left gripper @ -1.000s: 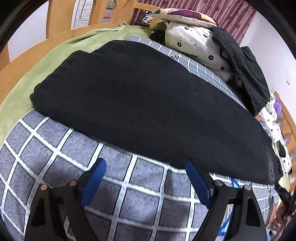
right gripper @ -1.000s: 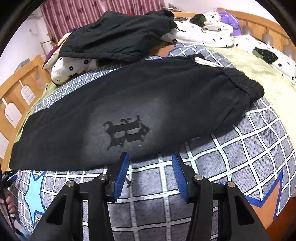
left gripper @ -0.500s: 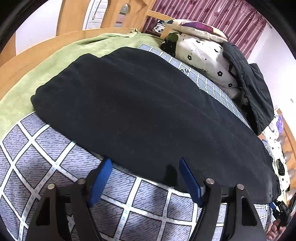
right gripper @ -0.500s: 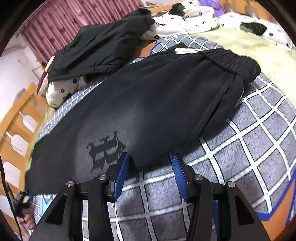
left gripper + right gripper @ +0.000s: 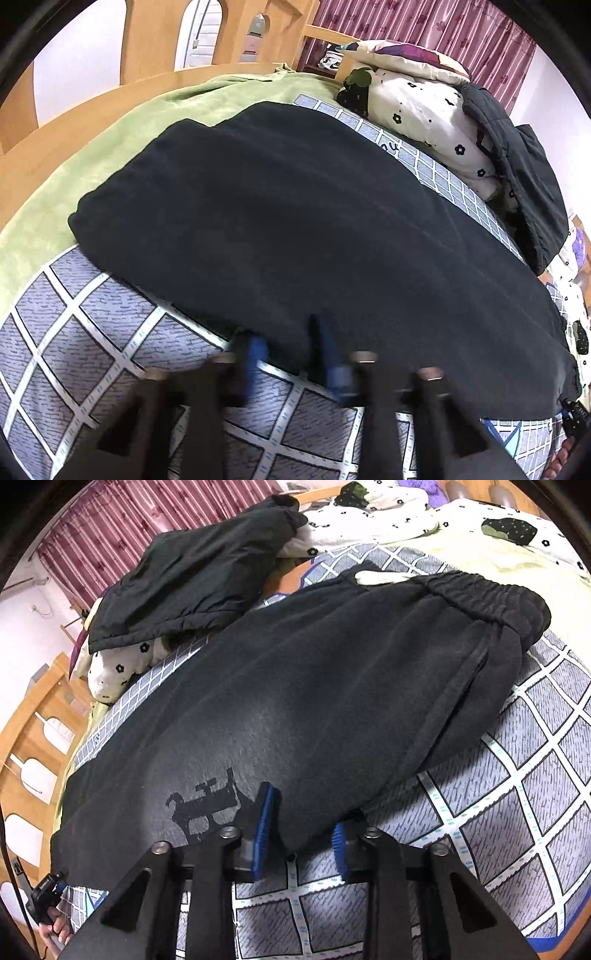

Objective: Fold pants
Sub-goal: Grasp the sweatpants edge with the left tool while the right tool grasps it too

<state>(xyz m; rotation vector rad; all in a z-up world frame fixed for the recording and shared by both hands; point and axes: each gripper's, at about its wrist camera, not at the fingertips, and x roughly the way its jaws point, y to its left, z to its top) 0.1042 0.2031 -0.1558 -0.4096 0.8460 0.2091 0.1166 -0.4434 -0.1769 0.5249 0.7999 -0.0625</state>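
Black pants (image 5: 314, 229) lie flat along the bed, folded lengthwise, with the elastic waistband (image 5: 491, 594) at the right and a dark printed emblem (image 5: 207, 805) near the front edge. My left gripper (image 5: 291, 354) is blurred with motion; its blue pads (image 5: 255, 354) stand a narrow gap apart at the pants' front edge near the leg end. My right gripper (image 5: 301, 834) is open, its jaws straddling the front edge of the pants beside the emblem.
The bed has a grey checked cover (image 5: 517, 812) and a green blanket (image 5: 122, 122). A black jacket (image 5: 207, 568) lies on white flowered bedding (image 5: 424, 107) behind the pants. A wooden bed frame (image 5: 74, 110) runs along the left end.
Both grippers have moved forward onto the pants' front edge. The left gripper's jaws have narrowed markedly and are now blurred. The right jaws now straddle the fabric edge.
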